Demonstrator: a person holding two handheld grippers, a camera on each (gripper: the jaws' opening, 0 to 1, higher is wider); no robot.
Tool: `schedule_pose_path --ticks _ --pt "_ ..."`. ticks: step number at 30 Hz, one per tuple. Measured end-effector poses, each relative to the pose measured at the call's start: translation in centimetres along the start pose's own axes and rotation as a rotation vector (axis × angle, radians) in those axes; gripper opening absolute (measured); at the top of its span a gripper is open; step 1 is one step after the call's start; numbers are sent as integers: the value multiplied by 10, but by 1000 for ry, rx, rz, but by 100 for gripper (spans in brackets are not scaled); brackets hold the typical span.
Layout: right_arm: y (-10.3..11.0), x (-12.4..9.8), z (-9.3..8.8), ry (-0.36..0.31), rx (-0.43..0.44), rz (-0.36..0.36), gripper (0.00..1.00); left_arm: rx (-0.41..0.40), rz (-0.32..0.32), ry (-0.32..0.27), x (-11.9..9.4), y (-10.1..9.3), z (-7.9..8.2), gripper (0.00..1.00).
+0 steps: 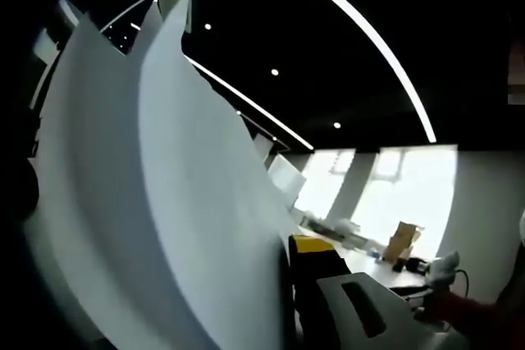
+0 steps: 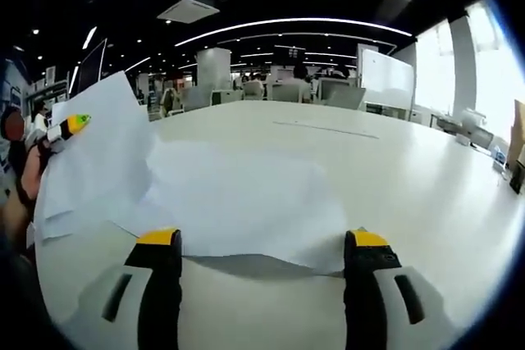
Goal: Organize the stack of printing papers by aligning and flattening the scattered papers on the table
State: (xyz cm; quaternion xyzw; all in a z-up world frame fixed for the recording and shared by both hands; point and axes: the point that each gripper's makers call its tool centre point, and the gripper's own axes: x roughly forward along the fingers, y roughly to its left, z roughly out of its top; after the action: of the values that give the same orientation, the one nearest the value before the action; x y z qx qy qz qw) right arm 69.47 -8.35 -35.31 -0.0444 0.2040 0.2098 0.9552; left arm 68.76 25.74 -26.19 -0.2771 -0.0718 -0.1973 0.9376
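Observation:
Several white sheets (image 1: 164, 186) stand lifted and curved in front of the left gripper view, covering its left half. My left gripper (image 1: 283, 264) is shut on their lower edge; one yellow-tipped jaw shows, the other is hidden behind the paper. The right gripper view has those raised sheets (image 2: 94, 153) at the left, with the left gripper (image 2: 70, 126) pinching them. More paper (image 2: 246, 202) lies spread and slightly wrinkled on the white table (image 2: 426, 194). My right gripper (image 2: 264, 243) is open, its jaws wide apart at the paper's near edge, which lifts a little.
A gloved hand with a red sleeve (image 1: 459, 293) shows at the lower right. A cardboard box (image 1: 402, 239) and small items stand near bright windows. Monitors, chairs and a whiteboard (image 2: 385, 79) stand beyond the table's far edge.

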Motion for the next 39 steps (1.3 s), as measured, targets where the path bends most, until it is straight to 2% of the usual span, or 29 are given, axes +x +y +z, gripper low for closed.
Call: schedule_pose_path --ticks 8,15,23,30,39 --pt "3 -1 0 -3 -7 15 71 2 0 1 0 0 0 11" --pt "10 0 -1 -9 -25 52 61 5 3 9 0 0 -2 11" --pt "21 -10 -2 -20 -44 82 52 1 0 6 0 0 -1 11" --pt "27 -9 -1 -24 -72 123 34 3 -1 9 0 0 -2 11" --pt "26 -2 2 -19 -73 141 29 0 -1 10 1 0 -1 11"
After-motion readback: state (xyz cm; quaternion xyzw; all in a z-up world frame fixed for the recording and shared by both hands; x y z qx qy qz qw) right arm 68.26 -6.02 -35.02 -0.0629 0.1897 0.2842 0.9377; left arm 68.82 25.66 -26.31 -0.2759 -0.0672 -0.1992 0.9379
